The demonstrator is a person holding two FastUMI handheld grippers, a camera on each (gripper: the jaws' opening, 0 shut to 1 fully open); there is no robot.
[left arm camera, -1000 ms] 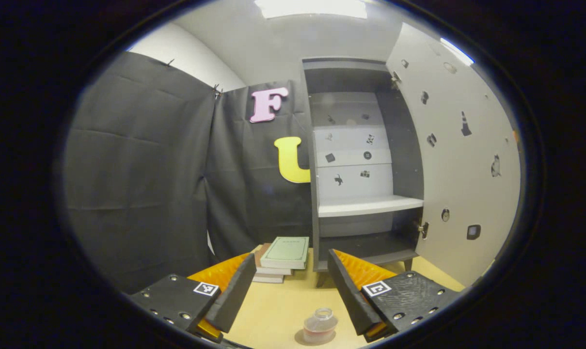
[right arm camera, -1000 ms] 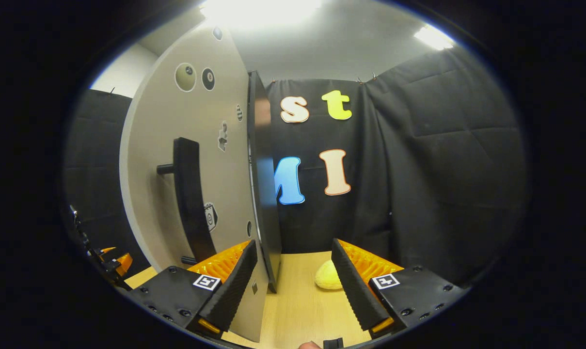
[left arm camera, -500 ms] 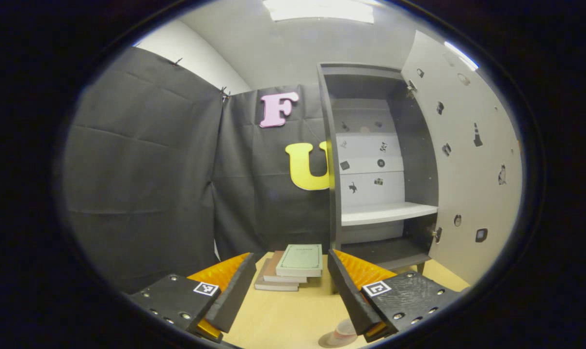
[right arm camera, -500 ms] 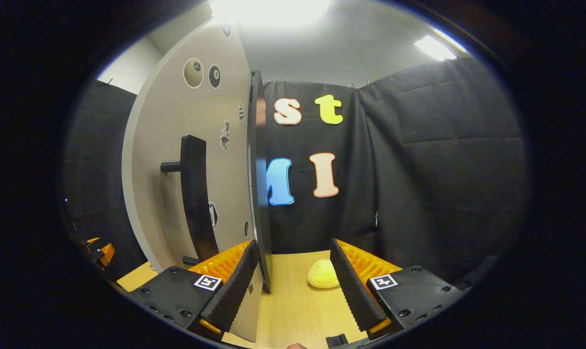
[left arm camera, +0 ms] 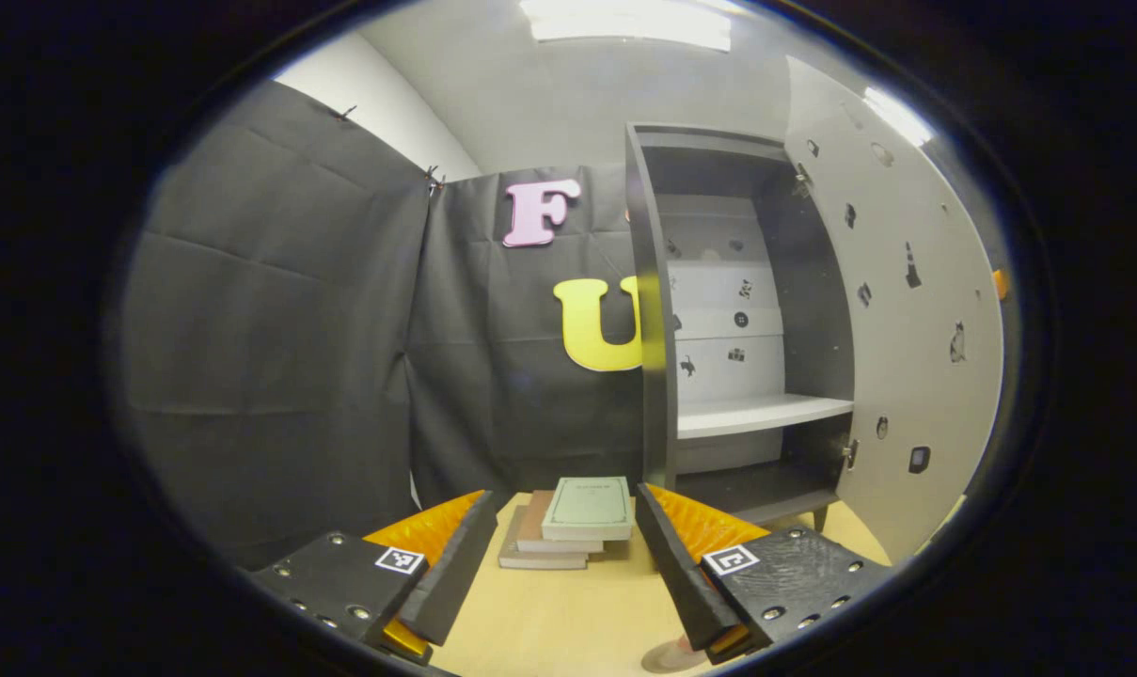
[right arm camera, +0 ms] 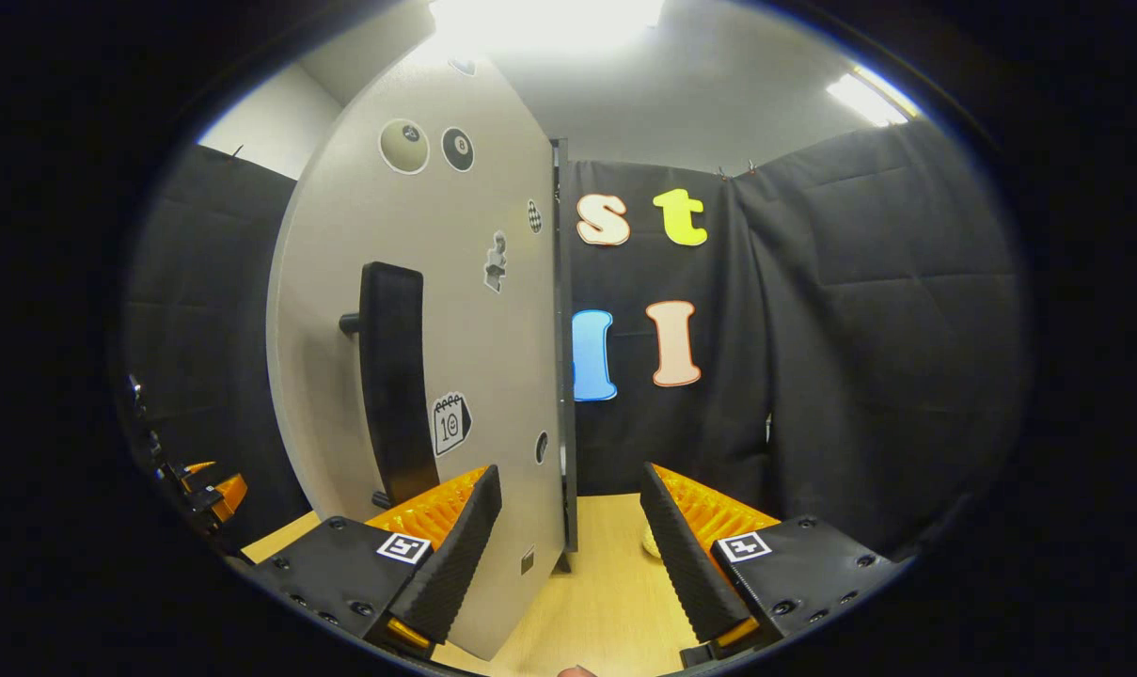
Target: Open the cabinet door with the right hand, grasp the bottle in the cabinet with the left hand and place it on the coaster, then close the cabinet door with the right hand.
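The grey cabinet stands open with a bare white shelf inside. Its door swings out to the right in the left gripper view. At the bottom edge, a sliver of the coaster and the small clear bottle on it peek out beside one finger. My left gripper is open and holds nothing. In the right gripper view the door's outer face carries a black handle. My right gripper is open, with the door's free edge standing between its fingers, apart from both.
A stack of books lies on the wooden table left of the cabinet. A yellow lump sits on the table, mostly hidden behind one right-gripper finger. The left gripper appears at the far left of the right gripper view.
The left gripper has drawn away from the bottle, which slid down and right to the view's edge. In the right gripper view the door's edge shifted right, coming between the fingers.
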